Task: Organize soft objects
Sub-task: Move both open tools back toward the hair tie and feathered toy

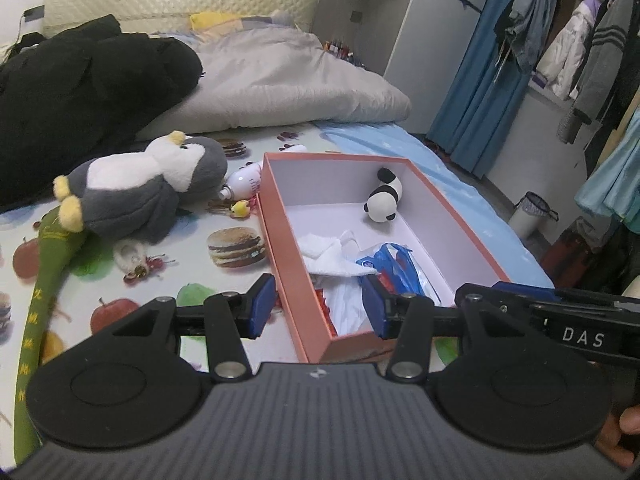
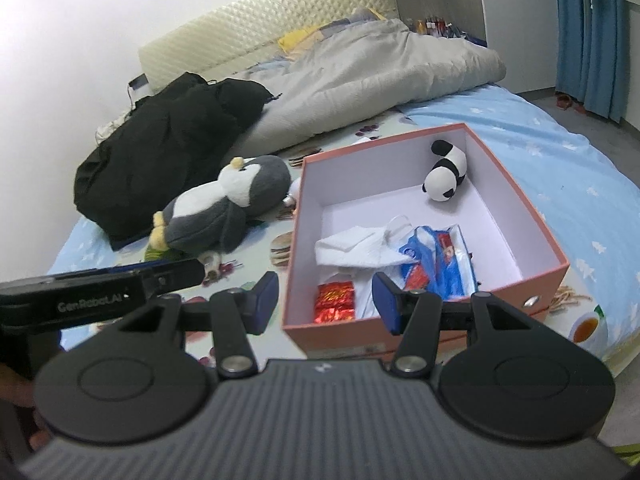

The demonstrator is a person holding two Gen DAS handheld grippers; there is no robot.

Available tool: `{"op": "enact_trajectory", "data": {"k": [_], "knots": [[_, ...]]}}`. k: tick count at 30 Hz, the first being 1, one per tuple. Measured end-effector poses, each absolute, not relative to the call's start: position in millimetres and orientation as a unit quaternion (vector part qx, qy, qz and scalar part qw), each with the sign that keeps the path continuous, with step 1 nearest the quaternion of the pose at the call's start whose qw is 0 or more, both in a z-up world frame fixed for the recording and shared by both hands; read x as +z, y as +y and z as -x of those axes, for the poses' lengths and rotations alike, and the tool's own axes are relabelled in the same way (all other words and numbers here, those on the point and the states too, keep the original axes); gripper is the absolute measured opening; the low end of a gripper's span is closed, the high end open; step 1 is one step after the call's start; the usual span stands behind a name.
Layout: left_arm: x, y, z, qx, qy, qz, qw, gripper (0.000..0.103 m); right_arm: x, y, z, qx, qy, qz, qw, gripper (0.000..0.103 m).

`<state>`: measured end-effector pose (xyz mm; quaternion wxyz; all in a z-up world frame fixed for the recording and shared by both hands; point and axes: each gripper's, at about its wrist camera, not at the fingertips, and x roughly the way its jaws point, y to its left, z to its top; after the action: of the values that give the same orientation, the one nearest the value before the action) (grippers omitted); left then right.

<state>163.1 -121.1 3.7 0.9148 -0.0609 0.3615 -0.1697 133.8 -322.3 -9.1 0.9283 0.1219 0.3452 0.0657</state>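
Note:
A salmon box [image 1: 280, 264] [image 2: 340, 336] with a white inside rests on the bed. In it lie a small panda plush [image 1: 384, 200] [image 2: 444, 172], a white cloth [image 1: 328, 256] [image 2: 352, 248], a blue-and-white plastic bag [image 1: 396, 264] [image 2: 436, 264] and a red foil packet [image 2: 335, 300]. Left of the box, a grey-and-white penguin plush [image 1: 152, 184] [image 2: 224, 204] lies on its back. My left gripper [image 1: 320, 308] [image 2: 180, 272] hovers at the box's near corner, open and holding nothing. Beside it my right gripper [image 2: 324, 302] [image 1: 500, 292] is open too, over the box's near wall.
A black garment [image 1: 80, 92] [image 2: 168, 144] and a grey duvet [image 1: 280, 76] [image 2: 360, 72] fill the far bed. A green sash [image 1: 44, 280], a furry keychain [image 1: 130, 256], a white bottle [image 1: 246, 180] and a tiny yellow toy [image 1: 241, 209] lie near the penguin. A bin [image 1: 532, 216] stands right.

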Motion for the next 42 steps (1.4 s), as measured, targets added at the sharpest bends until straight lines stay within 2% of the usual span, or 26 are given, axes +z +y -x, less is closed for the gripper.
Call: {"op": "enact_trajectory", "data": {"k": [22, 31, 42], "knots": [[-15.6, -50.4, -56.3, -0.098, 0.331, 0.087, 0.934, 0.054, -27.1, -254.3, -68.7, 0.122, 0.329, -0.090, 0.932, 0.055], [-50.9, -16.7, -79.1, -0.062, 0.345, 0.108, 0.931, 0.054, -47.5, -220.5, -94.0, 0.126, 0.333, -0.063, 0.932, 0.055], [-109.3, 11.9, -156.8, -0.038, 0.373, 0.133, 0.917, 0.054, -80.5, -182.3, -163.1, 0.117, 0.345, -0.023, 0.931, 0.055]]}}
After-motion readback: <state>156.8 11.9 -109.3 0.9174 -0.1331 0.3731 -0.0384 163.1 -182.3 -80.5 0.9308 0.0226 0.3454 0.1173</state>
